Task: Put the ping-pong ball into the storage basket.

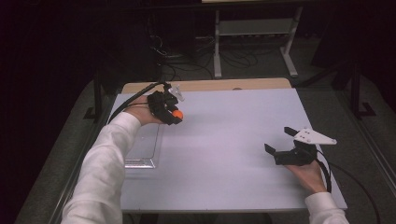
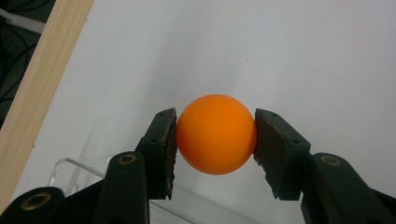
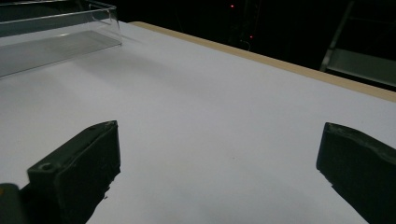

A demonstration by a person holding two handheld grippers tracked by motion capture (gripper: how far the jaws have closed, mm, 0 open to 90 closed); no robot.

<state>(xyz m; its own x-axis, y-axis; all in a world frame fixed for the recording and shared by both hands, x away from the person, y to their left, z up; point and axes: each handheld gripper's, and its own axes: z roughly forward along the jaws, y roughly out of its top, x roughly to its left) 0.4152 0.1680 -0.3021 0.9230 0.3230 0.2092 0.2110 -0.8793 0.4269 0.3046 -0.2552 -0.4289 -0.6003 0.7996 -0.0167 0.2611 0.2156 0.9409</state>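
An orange ball (image 2: 216,134) is pinched between the two black jaws of my left gripper (image 2: 215,140), which is shut on it. In the high view the left gripper (image 1: 175,115) hangs above the far left of the white table with the orange ball (image 1: 177,114) at its tip. A clear plastic tray (image 1: 142,147) lies on the table just below and nearer than that hand. At the right side of the table my right gripper (image 1: 279,139) is held low, its jaws wide apart with nothing between them. In the right gripper view the right gripper (image 3: 219,158) faces bare table.
The white table (image 1: 224,140) has a wooden strip (image 1: 210,85) along its far edge. The clear tray (image 3: 56,32) shows far left in the right gripper view. Behind the table stand a metal frame (image 1: 254,32) and loose cables on a dark floor.
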